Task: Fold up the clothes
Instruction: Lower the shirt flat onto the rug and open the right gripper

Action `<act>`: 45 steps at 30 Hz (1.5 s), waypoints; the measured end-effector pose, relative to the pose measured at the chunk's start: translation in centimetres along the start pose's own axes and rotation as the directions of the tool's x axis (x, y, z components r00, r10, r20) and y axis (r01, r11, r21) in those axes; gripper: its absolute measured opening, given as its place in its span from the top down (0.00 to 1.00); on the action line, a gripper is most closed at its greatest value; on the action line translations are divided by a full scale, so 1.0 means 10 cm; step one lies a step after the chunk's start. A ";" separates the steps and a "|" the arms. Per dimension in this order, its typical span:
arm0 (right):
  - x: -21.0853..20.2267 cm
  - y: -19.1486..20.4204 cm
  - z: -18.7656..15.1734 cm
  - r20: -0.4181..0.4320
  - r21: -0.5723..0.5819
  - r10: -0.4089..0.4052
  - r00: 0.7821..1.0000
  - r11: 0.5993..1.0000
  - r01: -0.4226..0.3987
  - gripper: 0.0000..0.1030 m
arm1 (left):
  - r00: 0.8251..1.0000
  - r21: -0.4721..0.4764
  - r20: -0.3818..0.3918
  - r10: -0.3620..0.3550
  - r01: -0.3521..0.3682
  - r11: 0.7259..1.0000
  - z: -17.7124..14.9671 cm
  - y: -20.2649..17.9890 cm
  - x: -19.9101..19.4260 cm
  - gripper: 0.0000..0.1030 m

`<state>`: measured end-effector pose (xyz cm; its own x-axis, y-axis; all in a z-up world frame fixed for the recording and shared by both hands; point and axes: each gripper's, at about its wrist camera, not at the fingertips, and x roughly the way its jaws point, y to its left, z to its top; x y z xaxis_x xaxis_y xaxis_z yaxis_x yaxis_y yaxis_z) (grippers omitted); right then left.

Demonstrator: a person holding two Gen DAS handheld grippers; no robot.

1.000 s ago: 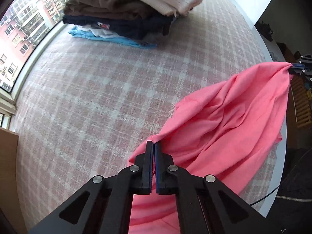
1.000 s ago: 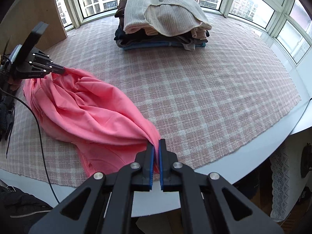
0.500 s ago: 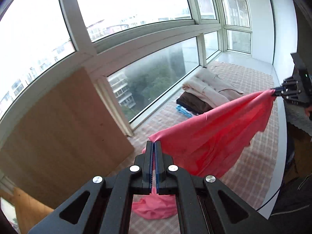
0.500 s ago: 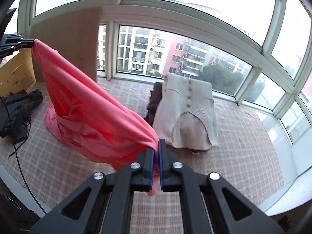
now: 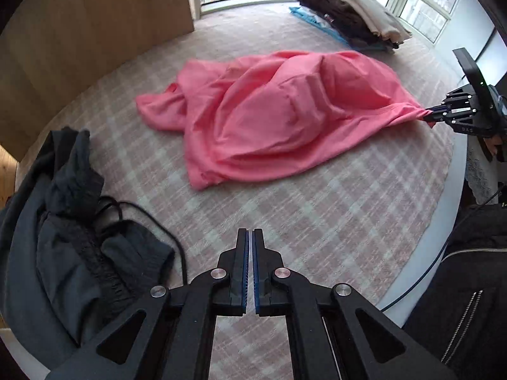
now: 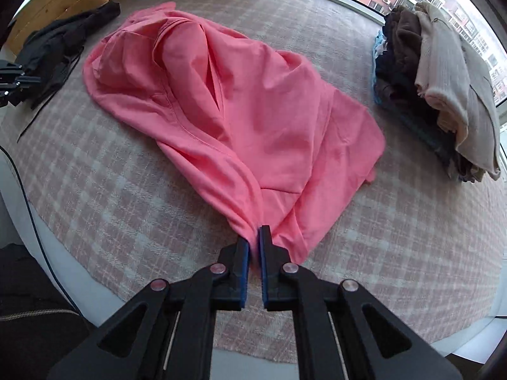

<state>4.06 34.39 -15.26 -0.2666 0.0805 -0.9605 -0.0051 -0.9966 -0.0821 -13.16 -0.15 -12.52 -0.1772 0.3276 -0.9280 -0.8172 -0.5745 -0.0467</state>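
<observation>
A pink garment (image 5: 269,120) lies crumpled and spread on the pink plaid cloth (image 5: 317,221) that covers the table. In the left wrist view my left gripper (image 5: 249,234) hovers over bare cloth short of the garment, jaws together with nothing between them. My right gripper (image 6: 256,237) is shut on a bunched corner of the pink garment (image 6: 237,95) near the table's front edge. The left wrist view shows that right gripper (image 5: 434,115) at the far right, pulling the corner taut. At the left edge of the right wrist view, only part of the left gripper's body shows.
A dark grey garment (image 5: 73,237) with a black cord lies heaped at the left. A stack of folded clothes (image 6: 437,85) sits by the windows. A wooden panel (image 5: 79,31) stands behind. A person's black jacket (image 5: 469,285) and a cable (image 5: 421,281) are at the table edge.
The garment, held up in the air between both grippers, has come down onto the table. My left gripper has let go of it and drawn back; the right still holds its corner.
</observation>
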 end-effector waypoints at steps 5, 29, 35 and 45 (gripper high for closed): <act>-0.09 -0.23 0.08 0.012 0.029 -0.006 1.000 1.000 0.006 0.74 | 0.998 0.120 0.037 -0.045 0.041 0.992 0.48 -0.24 0.12 0.89; -0.11 -0.76 0.00 0.016 0.201 0.043 0.999 0.979 -0.045 0.71 | 0.994 0.478 -0.103 -0.047 0.091 0.874 1.33 -0.62 0.75 0.98; -0.13 -0.49 -0.13 0.070 0.167 0.154 0.986 0.972 -0.164 0.71 | 0.997 0.398 -0.042 -0.060 0.072 0.914 1.24 -0.42 0.46 0.99; -0.05 -0.11 0.03 0.104 0.071 0.206 0.973 0.974 -0.213 0.71 | 0.999 0.233 0.018 -0.049 0.044 0.971 0.98 0.09 -0.05 0.98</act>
<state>3.87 35.43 -14.61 -0.3608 -0.1283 -0.9238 -0.0169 -0.9894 0.1440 -19.18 6.47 -8.46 -0.1467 0.3690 -0.9178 -0.9295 -0.3688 0.0002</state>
